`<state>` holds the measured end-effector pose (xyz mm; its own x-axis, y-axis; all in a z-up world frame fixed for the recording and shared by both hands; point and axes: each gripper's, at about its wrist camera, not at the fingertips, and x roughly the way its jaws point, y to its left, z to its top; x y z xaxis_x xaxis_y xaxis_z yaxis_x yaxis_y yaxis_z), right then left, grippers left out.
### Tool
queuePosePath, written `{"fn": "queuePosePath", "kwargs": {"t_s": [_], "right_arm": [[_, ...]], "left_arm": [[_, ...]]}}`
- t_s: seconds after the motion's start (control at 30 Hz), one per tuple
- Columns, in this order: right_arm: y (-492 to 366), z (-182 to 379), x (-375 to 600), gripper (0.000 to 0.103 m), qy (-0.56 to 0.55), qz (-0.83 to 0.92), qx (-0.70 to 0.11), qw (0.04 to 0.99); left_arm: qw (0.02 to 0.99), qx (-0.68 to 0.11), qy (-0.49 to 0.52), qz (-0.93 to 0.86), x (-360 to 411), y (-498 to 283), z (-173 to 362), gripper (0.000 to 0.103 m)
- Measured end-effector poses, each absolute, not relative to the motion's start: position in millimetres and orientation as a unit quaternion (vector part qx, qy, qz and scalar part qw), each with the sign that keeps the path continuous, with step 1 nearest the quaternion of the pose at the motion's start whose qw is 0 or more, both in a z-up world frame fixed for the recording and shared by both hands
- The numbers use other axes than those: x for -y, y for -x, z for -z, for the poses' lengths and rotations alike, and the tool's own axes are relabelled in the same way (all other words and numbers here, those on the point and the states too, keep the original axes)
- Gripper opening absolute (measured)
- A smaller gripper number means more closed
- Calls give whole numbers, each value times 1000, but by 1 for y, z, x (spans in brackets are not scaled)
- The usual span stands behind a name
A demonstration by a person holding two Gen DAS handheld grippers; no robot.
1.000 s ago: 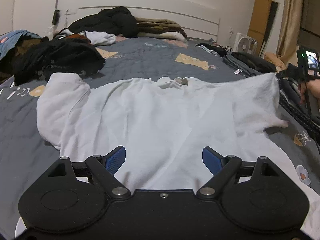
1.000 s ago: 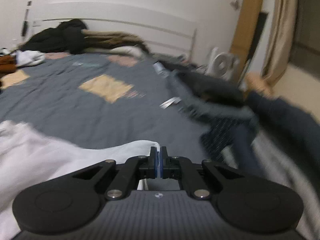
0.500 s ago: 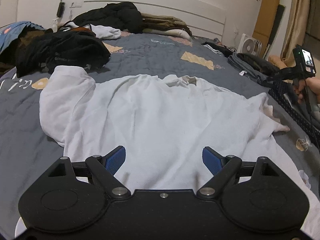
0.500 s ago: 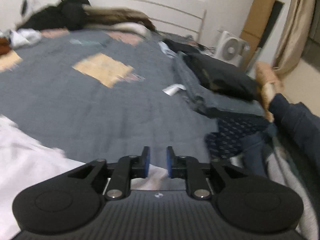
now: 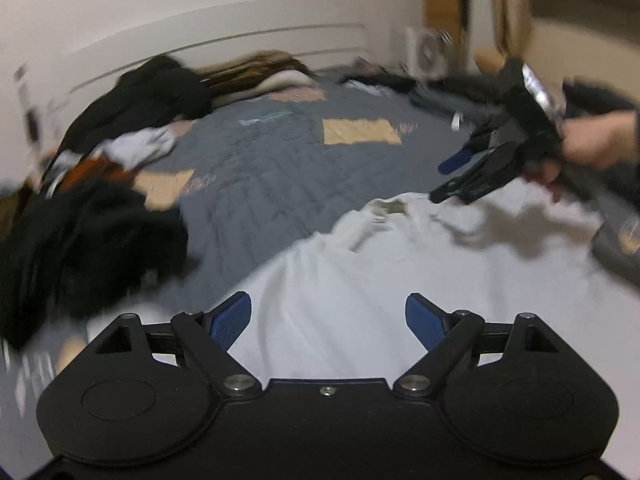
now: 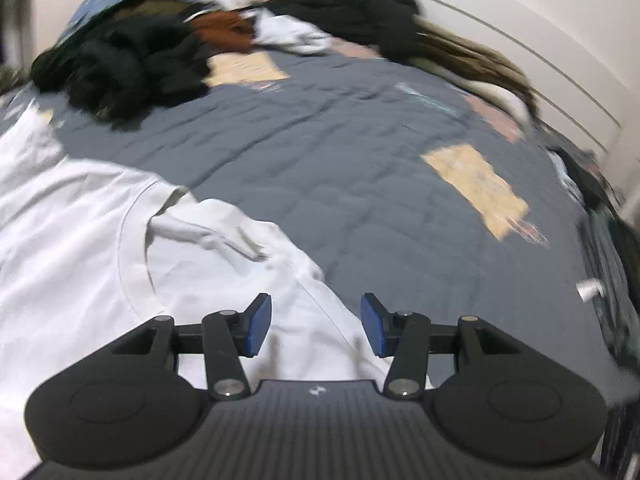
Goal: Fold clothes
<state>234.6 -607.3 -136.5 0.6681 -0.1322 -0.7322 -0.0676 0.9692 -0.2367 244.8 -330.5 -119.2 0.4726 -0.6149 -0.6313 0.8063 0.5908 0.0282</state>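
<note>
- A bed fills both views, covered by a grey quilt (image 6: 360, 152) stitched in puffy squares with tan and pink patches, and backed by a white headboard (image 5: 240, 52).
- A white T-shirt (image 6: 80, 240) lies spread on the near part of the quilt, soft and creased, its ribbed collar (image 6: 132, 240) rumpled and partly folded over.
- The left gripper (image 5: 328, 320) hangs above the shirt's body, its blue ridged pads wide apart and holding nothing.
- The right gripper (image 6: 316, 324) sits over the shirt's edge just beside the collar, pads (image 6: 258, 320) apart and empty; in the left view it (image 5: 460, 176) hovers beyond the collar, held by a hand (image 5: 592, 144).
- Past the shirt, toward the headboard, dark clothes (image 6: 120, 64) lie heaped with an orange piece (image 6: 224, 28) and a white one (image 6: 292, 36).
- A fan (image 5: 426, 52) stands beside the headboard.
</note>
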Motion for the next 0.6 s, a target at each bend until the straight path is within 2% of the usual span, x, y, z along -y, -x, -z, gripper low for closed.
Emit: {"fn": "queuePosePath", "kwargs": {"t_s": [0.13,0.27,0.33,0.37,0.43,0.47,0.5,0.57,0.6], "right_arm": [[-248,145,610,50,124,-3,-412,903],[-256,156,616,50,107,-15,-418,902],[-260,161,619,50,99,-21,-421,901],[-262,164,621,50,95,-23,-422,901],[-266,169,624,48,86,-29,-425,900],[-268,171,626,40,82,-32,-427,900],[-270,174,627,22,78,-35,-428,900],[-274,179,630,4,70,-41,-431,899],[-273,180,628,0,79,-39,-424,901]], "left_arm": [[813,-293,-221,451,373,-309,124,80],[789,-319,-239,468,411,-344,159,77],[784,-327,-249,465,425,-356,175,71],[782,-336,-246,464,430,-362,181,66],[771,-371,-215,471,432,-375,190,37],[767,-378,-207,475,432,-377,192,12],[764,-383,-202,479,430,-377,193,11],[768,-373,-197,482,425,-376,192,9],[771,-367,-194,484,422,-375,191,8]]}}
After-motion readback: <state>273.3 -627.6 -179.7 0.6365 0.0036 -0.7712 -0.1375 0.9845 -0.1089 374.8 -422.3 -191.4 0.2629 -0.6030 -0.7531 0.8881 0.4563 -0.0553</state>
